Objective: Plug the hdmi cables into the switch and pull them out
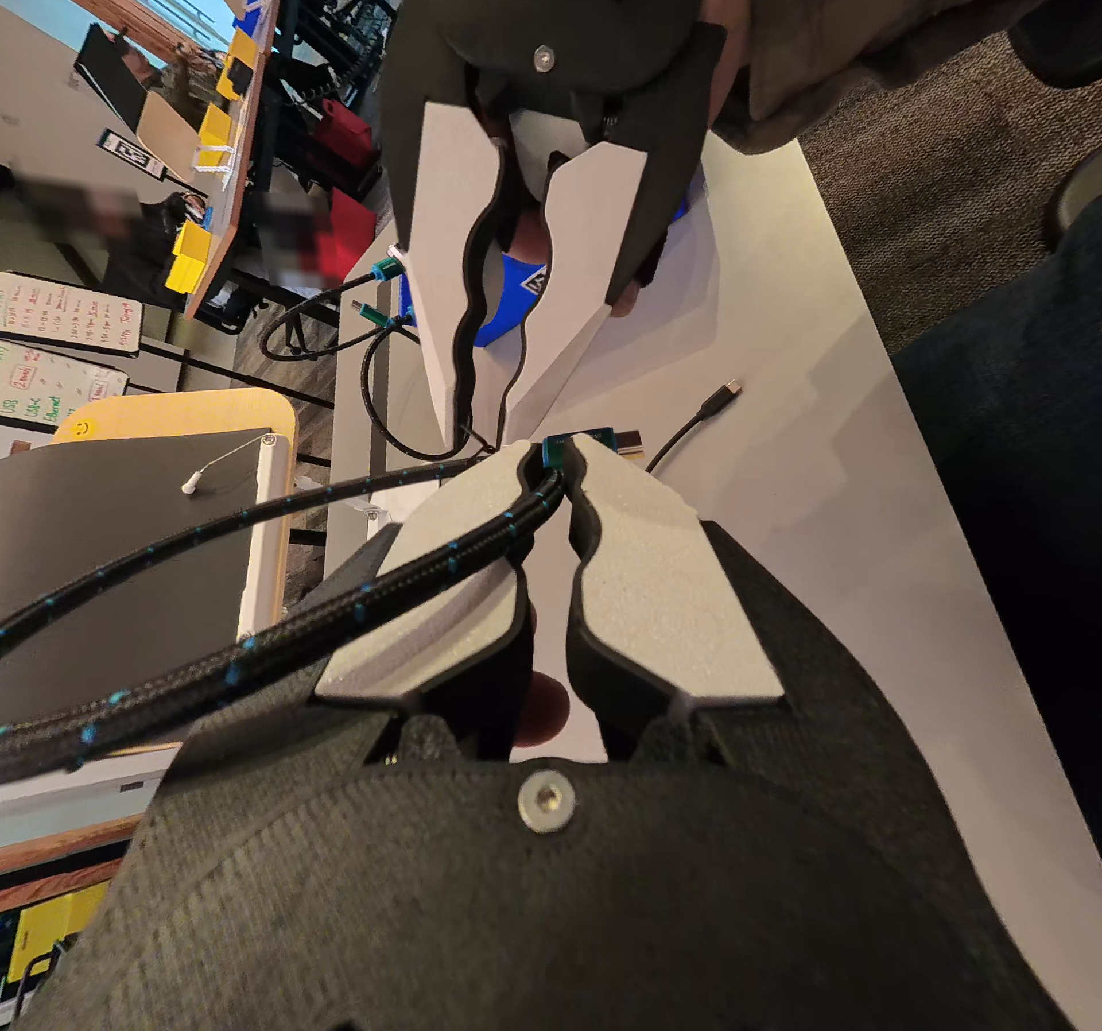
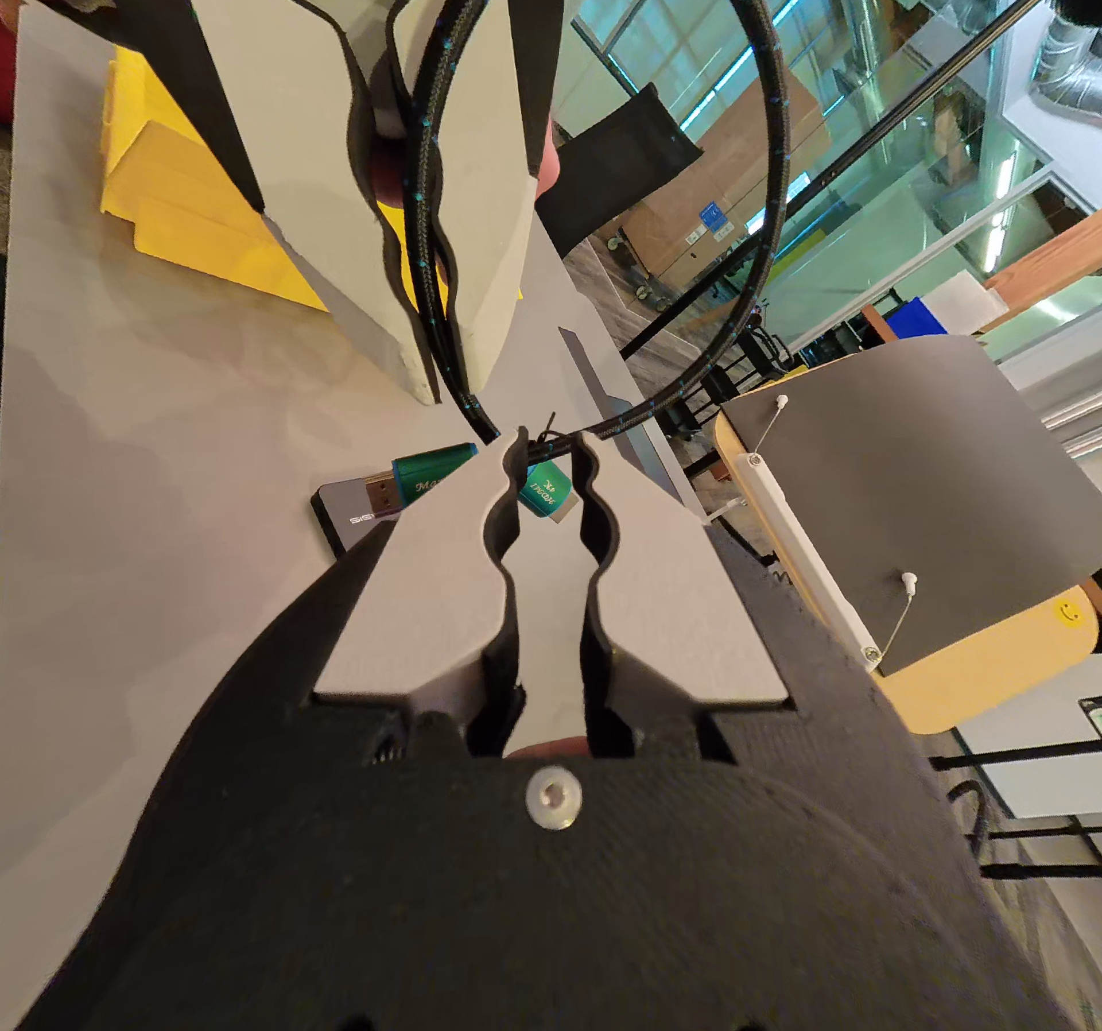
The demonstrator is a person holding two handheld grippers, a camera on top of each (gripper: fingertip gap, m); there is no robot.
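1. Left wrist view, closest in: the left gripper (image 1: 560, 453) has its white fingers clenched on a green plug (image 1: 557, 446), pinched right at the tips, at 12 o'clock from the camera.
2. The plug's gold metal end (image 1: 629, 445) sticks out toward 3 o'clock, and a black braided cable (image 1: 370, 597) flecked with blue trails back between the fingers and off toward 8 o'clock.
3. Just past the tips, a thin black USB-C lead (image 1: 709, 409) lies loose on the white table (image 1: 835, 525), at 1 o'clock.
4. Farther up, the right gripper (image 1: 483, 436) points down toward us, its tips pinched on a thin black cable; a blue box (image 1: 507, 298) shows behind it.
5. Two more green plugs (image 1: 381, 272) dangle off the table edge at 11 o'clock.
6. Right wrist view, closest in: the right gripper (image 2: 548, 445) is clenched at the very tips on a cable, with a small green plug (image 2: 545, 492) hanging just beneath, between the fingers.
7. At 10 o'clock from those tips, the other green plug (image 2: 429, 474) sits with its metal end over the grey switch (image 2: 346, 516), a flat slab on the table; whether it is seated, I can't tell.
8. Beyond, the cable loops in a big ring (image 2: 769, 167) toward 1 o'clock.
9. A yellow box (image 2: 179, 197) lies at 10 o'clock, far back.
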